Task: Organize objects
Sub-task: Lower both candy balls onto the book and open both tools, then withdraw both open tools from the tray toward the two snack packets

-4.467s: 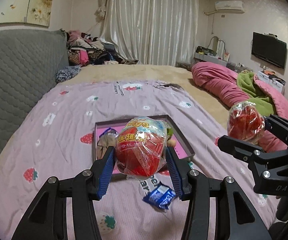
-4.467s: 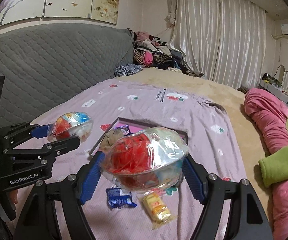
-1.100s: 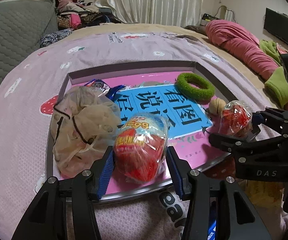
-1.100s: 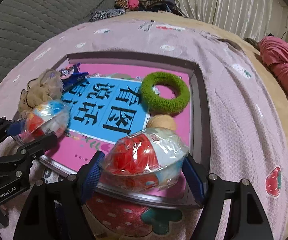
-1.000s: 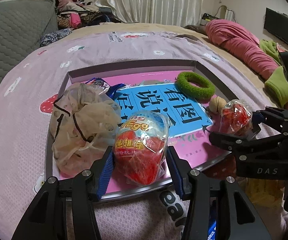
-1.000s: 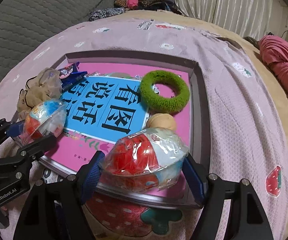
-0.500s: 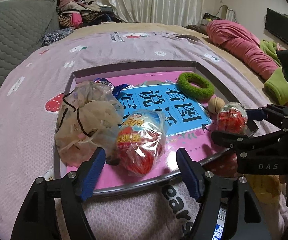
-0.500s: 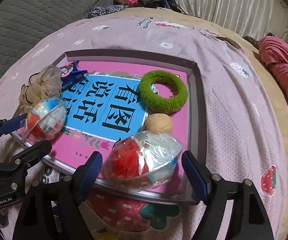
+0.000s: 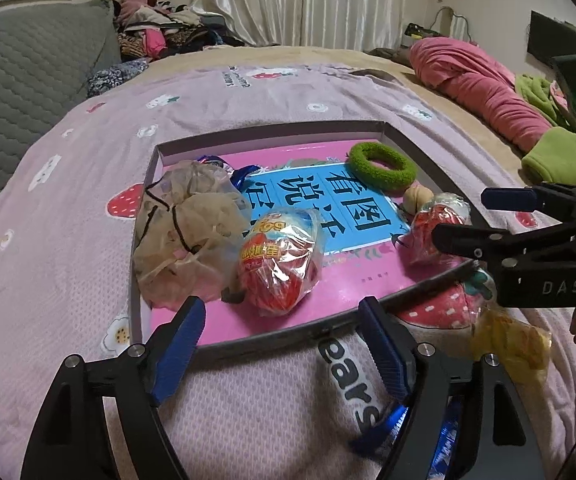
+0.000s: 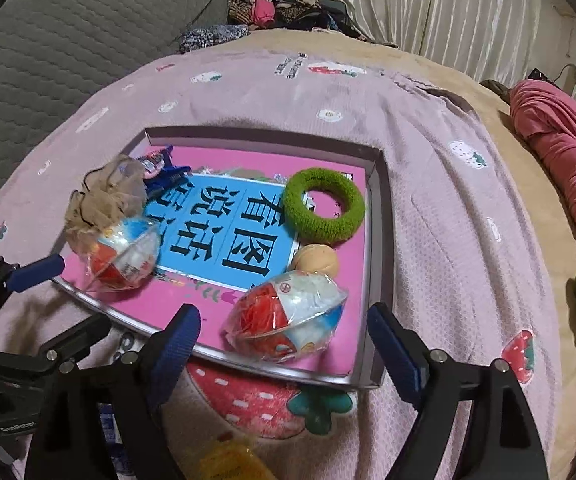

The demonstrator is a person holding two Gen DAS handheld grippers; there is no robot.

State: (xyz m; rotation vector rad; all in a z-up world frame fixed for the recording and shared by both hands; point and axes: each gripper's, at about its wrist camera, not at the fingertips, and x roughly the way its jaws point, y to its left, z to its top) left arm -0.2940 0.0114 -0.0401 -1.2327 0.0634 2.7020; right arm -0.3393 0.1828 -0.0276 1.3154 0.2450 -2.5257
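Two wrapped red-and-white egg toys lie in the shallow box tray [image 9: 271,132] on the pink bedspread. The left egg [image 9: 279,260] rests beside a beige mesh bag [image 9: 183,236]. My left gripper [image 9: 279,320] stands just behind that egg, jaws opening, pads clear of it. The right egg [image 10: 300,308] lies near the tray's [image 10: 376,280] front right corner. It sits between the opening jaws of my right gripper [image 10: 281,318], untouched by the blue pads. The other views show each tool from the side: right gripper [image 9: 460,216], left gripper [image 10: 75,296].
The tray also holds a green fuzzy ring [image 10: 324,210], a beige ball [image 10: 315,260] and a blue snack packet [image 10: 159,164]. A yellow packet [image 9: 512,340] lies on the spread in front. A rolled pink quilt [image 9: 484,88] lies right, a grey headboard [image 10: 67,32] left.
Both grippers set their eggs down in the tray, opened and let go. Both have since drawn back and risen a little; the eggs stay on the tray.
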